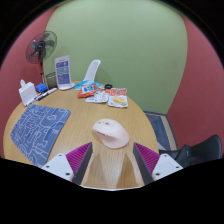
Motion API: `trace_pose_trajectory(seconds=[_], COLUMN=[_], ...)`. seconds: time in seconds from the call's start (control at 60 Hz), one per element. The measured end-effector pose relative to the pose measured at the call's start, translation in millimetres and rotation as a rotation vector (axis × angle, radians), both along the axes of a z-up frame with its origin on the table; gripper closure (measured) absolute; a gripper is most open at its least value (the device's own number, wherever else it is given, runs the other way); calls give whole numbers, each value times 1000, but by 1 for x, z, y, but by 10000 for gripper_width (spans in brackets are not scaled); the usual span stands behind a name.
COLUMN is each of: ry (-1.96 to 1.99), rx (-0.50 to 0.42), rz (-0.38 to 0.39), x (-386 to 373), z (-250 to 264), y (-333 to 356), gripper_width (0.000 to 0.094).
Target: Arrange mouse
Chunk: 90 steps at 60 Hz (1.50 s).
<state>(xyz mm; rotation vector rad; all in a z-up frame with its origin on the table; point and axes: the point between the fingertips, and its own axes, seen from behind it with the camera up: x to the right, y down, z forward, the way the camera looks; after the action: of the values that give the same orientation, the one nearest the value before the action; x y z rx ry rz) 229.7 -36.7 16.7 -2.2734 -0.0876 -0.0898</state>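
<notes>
A pale, cream-coloured mouse (108, 132) lies on the round wooden table (95, 112), just ahead of my fingers and roughly in line with the gap between them. My gripper (112, 160) is open: the two fingers with magenta pads (76, 158) stand wide apart, with bare wood between them. The mouse's rear end reaches toward the fingertips but neither pad touches it. A blue-grey patterned mouse mat (40, 130) lies flat on the table left of the mouse.
At the table's far side stand a phone on a stand (63, 72), a white upright object (92, 72), snack packets (108, 97) and a small box (28, 92). A fan (41, 47) stands behind. A dark chair (185, 155) sits to the right.
</notes>
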Motion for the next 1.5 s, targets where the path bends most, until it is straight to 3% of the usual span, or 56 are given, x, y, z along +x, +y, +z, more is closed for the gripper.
trace_pose_trajectory(seconds=[0.417, 0.467, 0.533, 0.817, 0.95, 1.1, 1.25, 1.35, 1.5], ry=[39, 57, 83, 52, 18, 36, 83, 135, 178], rx=[38, 42, 50, 65, 146, 327, 467, 412, 185], rz=[28, 27, 34, -11, -93, -204, -179, -95, -33], x=[12, 10, 2, 3, 16, 7, -89, -190, -293], z=[-23, -24, -25, -16, 44, 173, 262, 231, 89], y=[95, 101, 105, 104, 98, 93, 74, 77, 64], gripper_width=[142, 189, 392, 542, 543, 544, 544, 546, 545])
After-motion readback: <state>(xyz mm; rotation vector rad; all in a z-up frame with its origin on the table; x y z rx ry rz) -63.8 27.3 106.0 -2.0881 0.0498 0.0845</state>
